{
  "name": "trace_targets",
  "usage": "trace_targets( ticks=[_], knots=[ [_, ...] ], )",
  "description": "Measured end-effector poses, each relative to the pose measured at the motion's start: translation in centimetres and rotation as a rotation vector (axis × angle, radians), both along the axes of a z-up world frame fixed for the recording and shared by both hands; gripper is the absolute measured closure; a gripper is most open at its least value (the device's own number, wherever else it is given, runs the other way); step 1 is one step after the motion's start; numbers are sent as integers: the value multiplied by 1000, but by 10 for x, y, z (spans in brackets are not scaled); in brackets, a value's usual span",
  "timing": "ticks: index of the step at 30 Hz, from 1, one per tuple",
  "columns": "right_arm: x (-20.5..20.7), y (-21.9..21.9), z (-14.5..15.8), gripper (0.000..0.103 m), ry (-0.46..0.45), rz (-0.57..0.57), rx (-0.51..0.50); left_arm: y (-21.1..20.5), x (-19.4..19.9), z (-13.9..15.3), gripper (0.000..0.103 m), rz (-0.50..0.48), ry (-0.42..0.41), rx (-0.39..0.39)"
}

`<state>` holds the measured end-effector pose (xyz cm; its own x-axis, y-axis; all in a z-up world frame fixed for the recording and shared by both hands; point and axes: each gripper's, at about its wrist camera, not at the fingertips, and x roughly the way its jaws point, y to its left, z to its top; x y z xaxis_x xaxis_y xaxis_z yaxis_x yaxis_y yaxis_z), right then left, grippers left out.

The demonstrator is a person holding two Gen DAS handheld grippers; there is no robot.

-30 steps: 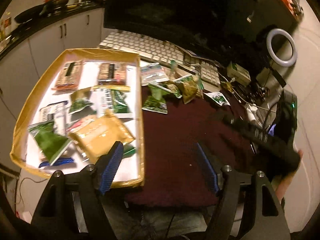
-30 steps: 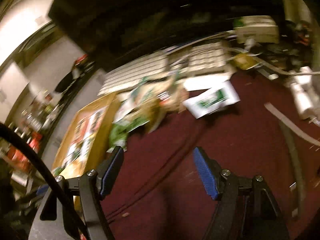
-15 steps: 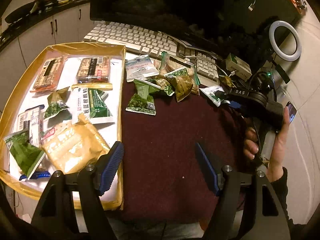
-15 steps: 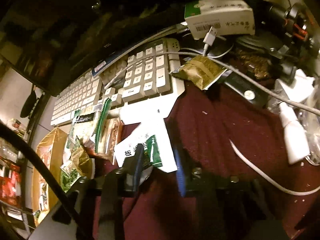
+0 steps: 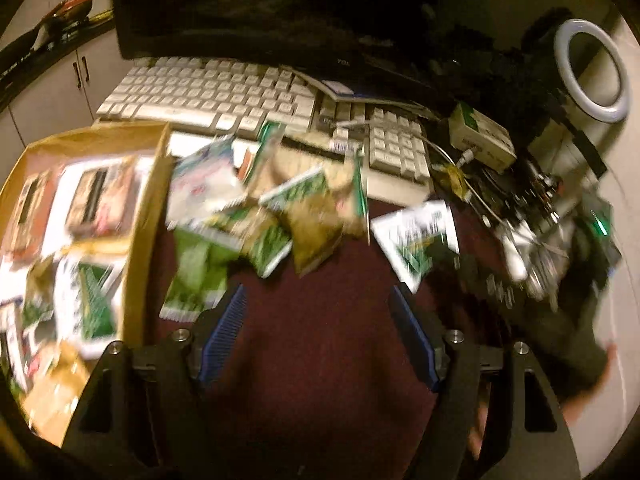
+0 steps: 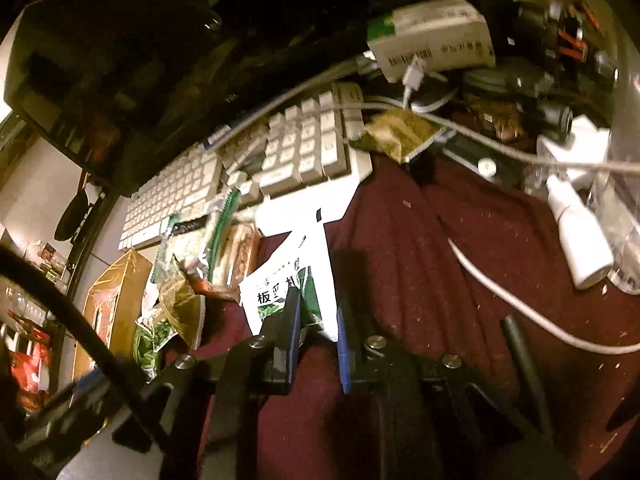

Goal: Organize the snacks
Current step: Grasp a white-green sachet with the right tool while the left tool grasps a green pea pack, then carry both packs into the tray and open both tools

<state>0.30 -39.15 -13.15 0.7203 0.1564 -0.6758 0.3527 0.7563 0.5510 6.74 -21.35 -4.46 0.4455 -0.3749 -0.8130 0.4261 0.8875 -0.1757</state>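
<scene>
A white keyboard [image 5: 256,96] sits at the back of the dark red cloth [image 5: 320,360], tucked right under the edge of a black monitor [image 5: 280,4] — screen dark. Over to the right, a ring light [image 5: 592,72] stands up against the wall, and a small white-and-green carton [image 6: 432,36] rests just beside the keyboard's number pad. White cables [image 6: 520,312] trail across the cloth in front of it — one plug touching the carton. A white bottle [image 6: 576,240] lies tilted at the right edge, among a blurred tangle of dark gear
</scene>
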Motion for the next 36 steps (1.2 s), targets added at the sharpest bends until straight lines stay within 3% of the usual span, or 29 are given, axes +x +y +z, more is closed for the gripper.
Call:
trace_targets(
  ticks=[4,7,8,11,17,26,36],
  knots=[
    [1,-6,-7,85,-1,4,98,-28,23,-11,43,26,-13,57],
    [-1,-6,-7,85,-2,4,99,-37,38,-19,52,47,16,86],
    [-1,-6,-7,85,-2,4,96,-39,41,-21,61,55,7,104],
    [0,-5,-7,85,1,4,95,-36,43,-24,66,69,2,107],
    [1,-3,-7,86,-2,12,108,-21,9,-6,68,0,18,52],
    [-1,15,13,86,-102,42,4,15,-32,-4,68,-95,135,-98],
    [6,60,33,86,-219,261,-85,66,-52,28,68,-55,98,-206]
  ],
)
